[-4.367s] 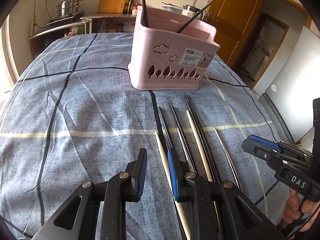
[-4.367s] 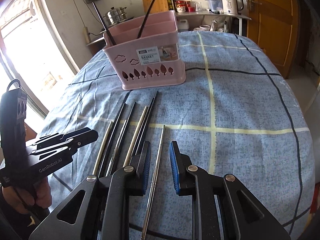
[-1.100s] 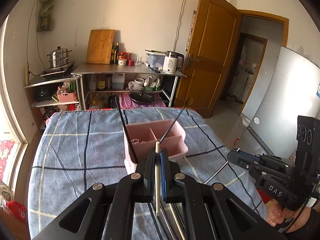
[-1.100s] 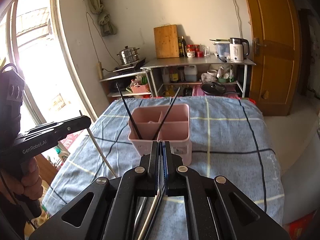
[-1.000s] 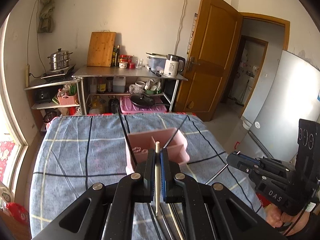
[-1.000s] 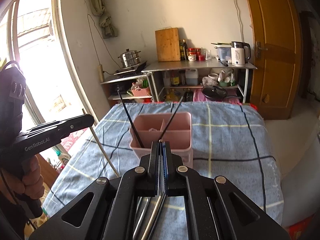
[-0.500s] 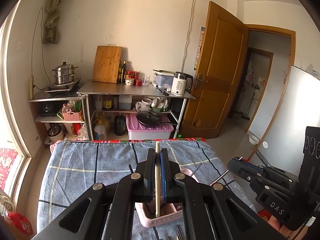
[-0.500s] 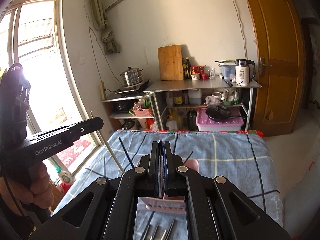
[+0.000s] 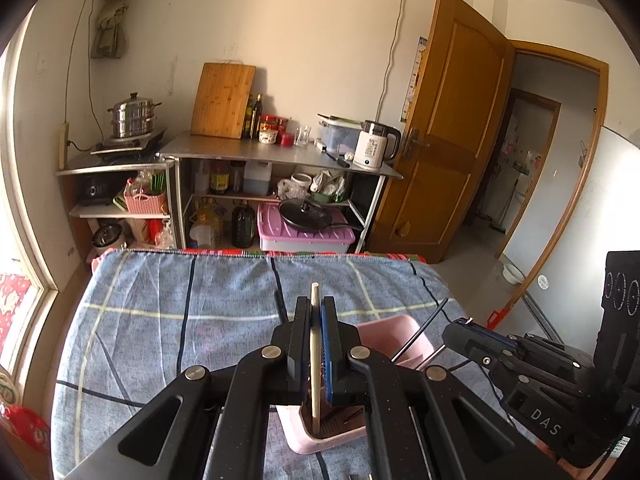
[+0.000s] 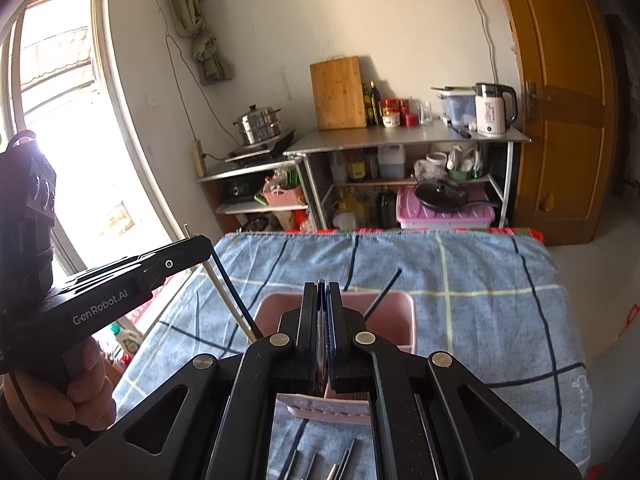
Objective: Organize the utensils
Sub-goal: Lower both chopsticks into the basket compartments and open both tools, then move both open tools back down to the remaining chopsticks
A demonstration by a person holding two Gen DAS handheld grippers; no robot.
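My left gripper point(image 9: 315, 312) is shut on a pale wooden chopstick point(image 9: 315, 360), held upright with its lower end inside the pink utensil basket point(image 9: 392, 336). My right gripper point(image 10: 321, 300) is shut on a metal chopstick point(image 10: 321, 344), held upright over the pink basket point(image 10: 396, 312). Black chopsticks point(image 10: 382, 292) stand tilted in the basket. The left gripper also shows in the right wrist view point(image 10: 176, 260), with the pale chopstick point(image 10: 228, 304) hanging from it into the basket. The right gripper shows in the left wrist view point(image 9: 464, 330).
The table carries a blue checked cloth point(image 9: 160, 320). Several chopsticks point(image 10: 320, 464) lie on the cloth in front of the basket. Behind the table stand metal shelves point(image 9: 280, 152) with a kettle, cutting board and pots. A window is at the left, a wooden door point(image 9: 452, 140) at the right.
Both grippers, open over the chopsticks on the cloth earlier, each shut on a chopstick, lifted it upright and moved over the basket. In the last half second both lowered toward the basket.
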